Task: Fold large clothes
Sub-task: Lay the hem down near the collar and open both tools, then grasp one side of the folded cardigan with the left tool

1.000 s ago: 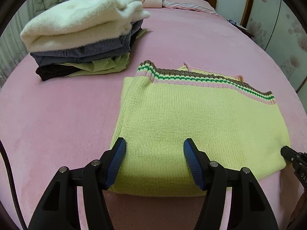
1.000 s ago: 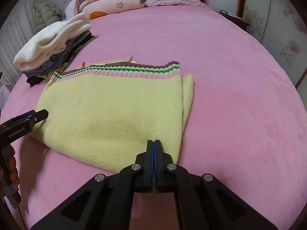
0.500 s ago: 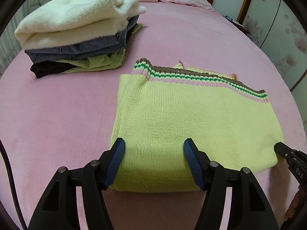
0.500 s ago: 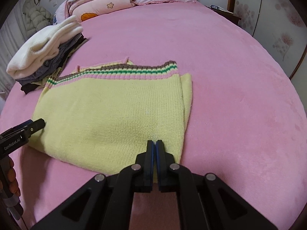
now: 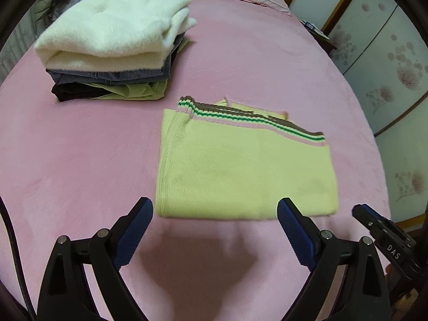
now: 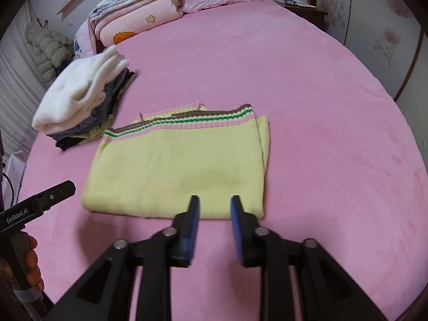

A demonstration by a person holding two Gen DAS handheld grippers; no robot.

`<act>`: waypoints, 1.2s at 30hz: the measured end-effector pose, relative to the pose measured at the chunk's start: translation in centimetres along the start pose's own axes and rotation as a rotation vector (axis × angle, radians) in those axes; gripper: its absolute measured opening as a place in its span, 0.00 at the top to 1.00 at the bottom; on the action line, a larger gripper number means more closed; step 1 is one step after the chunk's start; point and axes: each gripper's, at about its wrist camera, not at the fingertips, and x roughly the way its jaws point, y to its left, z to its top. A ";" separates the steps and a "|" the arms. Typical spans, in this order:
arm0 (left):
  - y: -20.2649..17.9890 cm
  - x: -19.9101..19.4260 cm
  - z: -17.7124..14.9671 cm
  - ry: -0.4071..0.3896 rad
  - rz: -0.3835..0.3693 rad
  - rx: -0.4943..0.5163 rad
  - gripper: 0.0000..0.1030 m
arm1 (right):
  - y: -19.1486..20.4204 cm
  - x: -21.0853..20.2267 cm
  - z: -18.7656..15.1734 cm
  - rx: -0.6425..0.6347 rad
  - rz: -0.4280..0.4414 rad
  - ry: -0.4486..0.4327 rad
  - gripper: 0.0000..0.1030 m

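Yellow-green sweater (image 5: 240,171) lies folded on the bed (image 5: 80,160), long axis crosswise, just ahead of both tools. Left tool (image 5: 215,210) has just opened wide and right tool (image 6: 214,204) narrowly, both empty at the near edge.

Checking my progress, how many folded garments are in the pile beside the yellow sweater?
4 visible: a white fleece on top, a grey garment under it, then an olive one and a black one at the bottom. More may be hidden.

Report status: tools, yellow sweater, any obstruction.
Left tool open, right tool open, both just opening, nothing between them. Yellow sweater folded flat on the pink bed. Clothes stack sits apart; nothing in the way.
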 end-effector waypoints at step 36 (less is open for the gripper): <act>5.7 9.8 -7.0 -0.206 -0.416 -0.297 0.03 | 4.0 3.5 -3.3 -0.028 0.030 -0.158 0.59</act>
